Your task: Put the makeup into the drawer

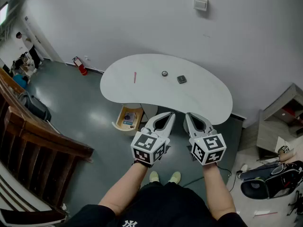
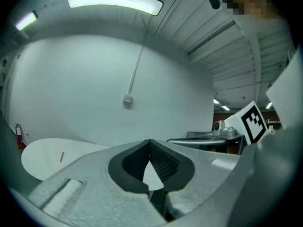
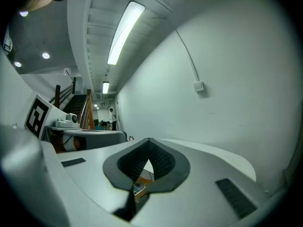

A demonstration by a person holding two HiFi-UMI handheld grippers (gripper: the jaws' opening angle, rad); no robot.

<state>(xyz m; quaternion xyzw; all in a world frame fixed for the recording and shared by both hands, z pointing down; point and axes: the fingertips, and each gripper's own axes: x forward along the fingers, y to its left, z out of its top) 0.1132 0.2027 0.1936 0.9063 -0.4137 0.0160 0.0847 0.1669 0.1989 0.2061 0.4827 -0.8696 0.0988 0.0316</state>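
White table (image 1: 142, 86), pink stick (image 1: 134, 77), dark grey compact (image 1: 182, 79), light wooden drawer (image 1: 118, 121), dull green-grey floor (image 1: 80, 108), red extinguisher (image 1: 79, 66).

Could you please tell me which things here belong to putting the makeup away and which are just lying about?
For the job: pink stick, small round item, dark square case, all on the white table; open drawer below it.
Lying about: red fire extinguisher, black bag, wall switch.

Pink stick (image 1: 135, 77), round pot (image 1: 164, 73), dark compact (image 1: 182, 79) lie on table (image 1: 208, 100); drawer (image 1: 129, 118) open below.
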